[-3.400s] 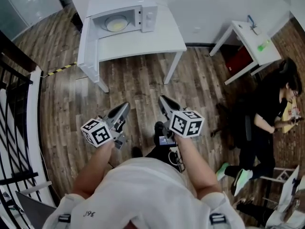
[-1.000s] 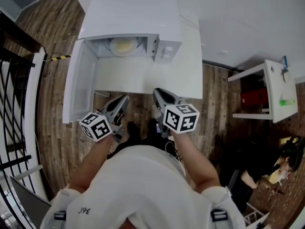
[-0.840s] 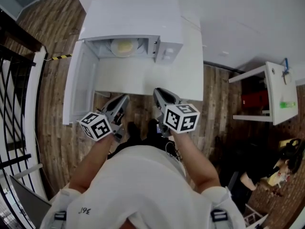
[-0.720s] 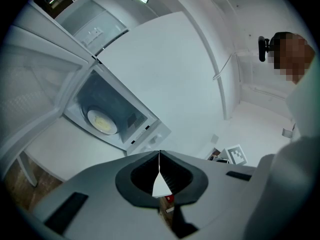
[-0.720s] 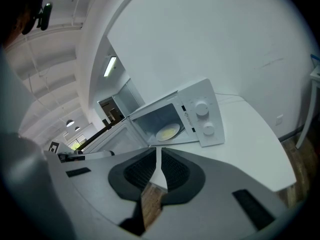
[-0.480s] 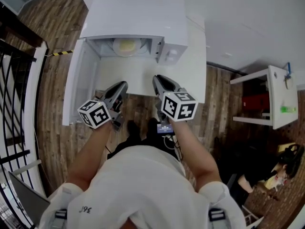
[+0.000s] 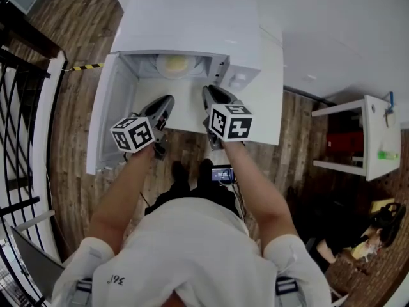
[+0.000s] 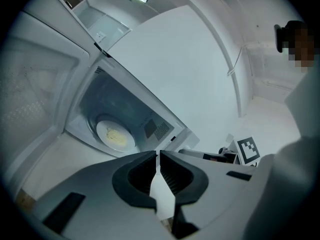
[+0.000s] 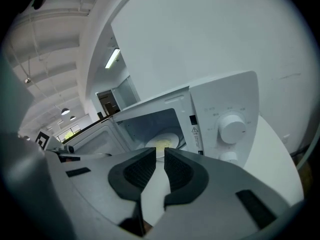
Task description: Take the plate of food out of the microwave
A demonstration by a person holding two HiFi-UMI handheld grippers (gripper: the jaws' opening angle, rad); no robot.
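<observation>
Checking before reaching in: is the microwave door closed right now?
No, the microwave door stands swung open at the left, leaving the plate visible inside.

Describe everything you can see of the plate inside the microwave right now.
The plate is round and white, ceramic by its look, with a low pale-yellow heap of food in its middle. It lies flat inside the open microwave, about centred in the cavity. Neither gripper touches it, and nothing looks spilled.

We stepped closer: left gripper (image 7: 167, 101), jaws just opened a little with nothing between, and right gripper (image 7: 208, 91) moved toward 12 o'clock, over the table (image 7: 268, 85).
</observation>
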